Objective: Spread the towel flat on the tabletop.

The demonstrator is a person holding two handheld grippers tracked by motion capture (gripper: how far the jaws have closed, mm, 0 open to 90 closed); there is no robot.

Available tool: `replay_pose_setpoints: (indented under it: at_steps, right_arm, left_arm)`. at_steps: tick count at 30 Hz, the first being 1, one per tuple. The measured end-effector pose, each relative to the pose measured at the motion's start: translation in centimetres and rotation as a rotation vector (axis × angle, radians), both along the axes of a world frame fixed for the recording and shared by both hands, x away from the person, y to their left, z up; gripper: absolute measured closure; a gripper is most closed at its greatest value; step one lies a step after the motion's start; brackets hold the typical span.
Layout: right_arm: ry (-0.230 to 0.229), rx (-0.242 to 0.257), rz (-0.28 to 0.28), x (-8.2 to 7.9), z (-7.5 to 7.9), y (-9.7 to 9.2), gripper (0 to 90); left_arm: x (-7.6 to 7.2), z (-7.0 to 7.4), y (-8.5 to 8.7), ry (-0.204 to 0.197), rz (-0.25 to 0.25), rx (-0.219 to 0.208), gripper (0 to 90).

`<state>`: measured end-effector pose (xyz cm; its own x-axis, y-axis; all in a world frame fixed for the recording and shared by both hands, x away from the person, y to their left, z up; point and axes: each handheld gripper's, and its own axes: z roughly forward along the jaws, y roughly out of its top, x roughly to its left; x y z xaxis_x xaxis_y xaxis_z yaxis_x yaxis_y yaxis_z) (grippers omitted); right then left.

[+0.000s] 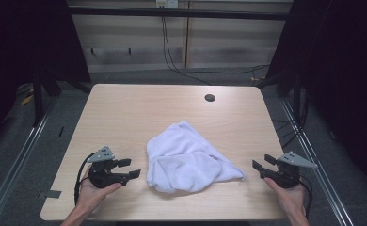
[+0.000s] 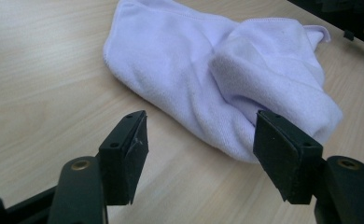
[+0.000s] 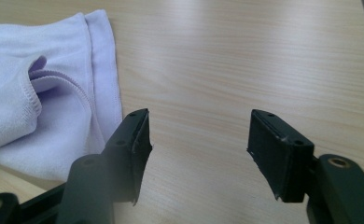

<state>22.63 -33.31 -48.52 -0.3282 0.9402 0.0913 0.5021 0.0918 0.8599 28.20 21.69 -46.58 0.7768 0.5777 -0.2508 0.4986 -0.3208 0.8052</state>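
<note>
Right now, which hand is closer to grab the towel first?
Probably the left. The left hand-held gripper sits open close beside the crumpled white towel, which lies right past its jaws in its own view. The right hand-held gripper, also open, stands a little farther off.

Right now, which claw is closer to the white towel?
The left claw. Its tips sit just beside the towel edge, while the right claw has a wider strip of bare table before the towel's corner.

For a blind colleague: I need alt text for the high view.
A crumpled white towel lies on a light wooden table. The left gripper and right gripper, each hand-held with jaws open, flank it without touching.
</note>
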Motion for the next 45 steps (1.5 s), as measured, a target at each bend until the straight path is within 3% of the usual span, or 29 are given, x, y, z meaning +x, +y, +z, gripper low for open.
replay_pose_setpoints:
  at_steps: [3, 4, 7, 11, 12, 16, 17, 18, 21, 26, 31, 34, 36, 40, 45]
  right_arm:
    - [-0.001, -0.002, 0.009, -0.3, 0.3, 0.0, 39.1]
    - [0.021, 0.022, 0.038, -0.4, 0.4, 0.1, 40.6]
    - [0.046, 0.002, 0.066, -0.4, 0.5, 0.4, 40.7]
    - [0.068, 0.061, 0.143, 0.0, 0.7, 1.3, 40.3]
    - [0.072, 0.065, 0.153, 0.1, 0.8, 1.5, 40.3]
    - [0.088, 0.056, 0.185, 0.0, 1.0, 2.3, 40.5]
    - [0.09, 0.054, 0.187, -0.1, 1.1, 2.5, 40.3]
    - [0.09, 0.053, 0.2, -0.1, 1.2, 2.7, 40.3]
    - [0.102, 0.07, 0.231, 0.0, 1.4, 3.6, 39.5]
    - [0.127, 0.043, 0.286, 1.6, 1.5, 5.9, 37.4]
    - [0.166, -0.007, 0.387, 4.5, 0.9, 10.1, 35.3]
    - [0.207, -0.037, 0.437, 5.7, -0.1, 12.5, 39.7]
    - [0.237, -0.062, 0.464, 5.9, -0.9, 13.6, 51.9]
    - [0.223, -0.067, 0.473, 4.8, -1.1, 13.8, 71.2]
    - [0.25, -0.057, 0.517, 2.1, -1.0, 14.4, 73.7]
  left_arm:
    - [0.4, 0.2, -0.5, 0.007, -0.006, -0.02, 36.0]
    - [0.6, 0.4, -0.9, 0.008, -0.011, -0.022, 36.0]
    - [1.2, 0.8, -2.4, 0.0, -0.036, -0.02, 37.5]
    - [1.9, 0.8, -4.2, 0.005, -0.077, -0.018, 41.5]
    - [2.5, 0.7, -5.3, -0.004, -0.09, 0.008, 41.9]
    - [3.1, 0.1, -6.9, 0.013, -0.117, 0.022, 43.5]
    - [3.1, 0.1, -6.9, 0.013, -0.117, 0.022, 41.9]
    - [3.2, -0.3, -7.3, 0.021, -0.12, 0.052, 41.3]
    - [3.4, -0.5, -7.2, 0.027, -0.113, 0.047, 39.8]
    - [4.6, -0.6, -6.9, 0.046, -0.095, 0.001, 41.1]
    - [5.8, -1.4, -8.1, 0.057, -0.152, 0.023, 53.9]
    - [5.5, -2.4, -8.8, 0.084, -0.19, 0.082, 59.2]
    - [5.1, -2.8, -8.9, 0.086, -0.196, 0.091, 64.8]
    - [4.0, -2.5, -8.7, 0.088, -0.238, 0.122, 73.4]
    - [1.2, -2.2, -7.9, 0.093, -0.291, 0.151, 75.7]
